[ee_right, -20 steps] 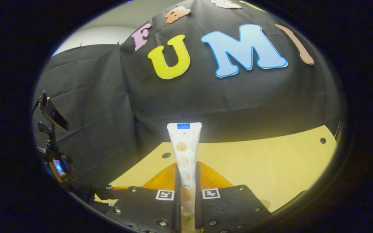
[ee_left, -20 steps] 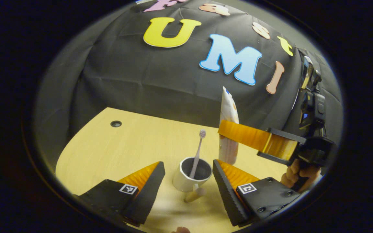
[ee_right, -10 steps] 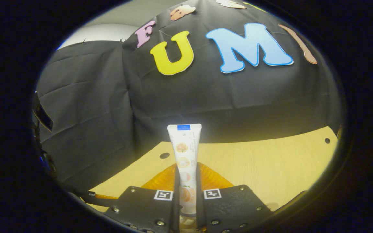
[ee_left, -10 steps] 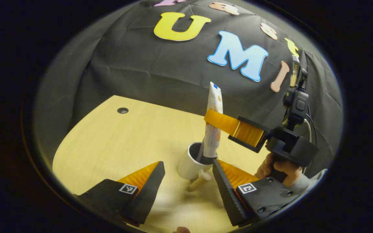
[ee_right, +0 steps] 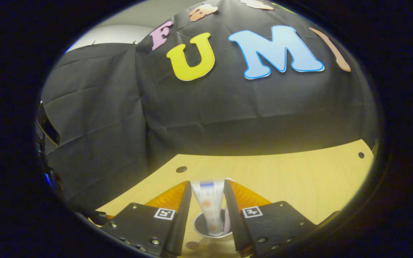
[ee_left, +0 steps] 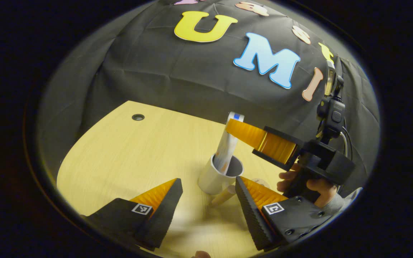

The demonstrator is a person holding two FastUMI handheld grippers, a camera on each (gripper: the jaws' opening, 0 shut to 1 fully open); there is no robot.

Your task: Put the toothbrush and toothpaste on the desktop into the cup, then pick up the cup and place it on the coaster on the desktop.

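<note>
1. Toothpaste tube is standing in the white cup, cap end down, crimped end leaning out over the rim; what else the cup holds is hidden behind it.
2. Your right gripper has its tongs parted, one on each side of the tube's flat top; that reads to me as a loose bracket rather than a pinch, and the tube looks blurred between them.
3. Your left gripper is spread wide, with the cup just beyond its tips and nothing held.
4. The cup sits on the tabletop, well in from the far edge and well apart from the cable hole near the far corner; your hand grips the right tool just beside it.
5. Handling, as I judge it: the tube is light and soft, so it will dent under a hard squeeze; it makes the cup top-heavy on the leaning side.
6. The cup looks stiff, smooth and probably slippery; close across the wall below the rim, clear of the tube, or use the wooden handle poking out near its base; keep it upright so the tube stays in.
</note>
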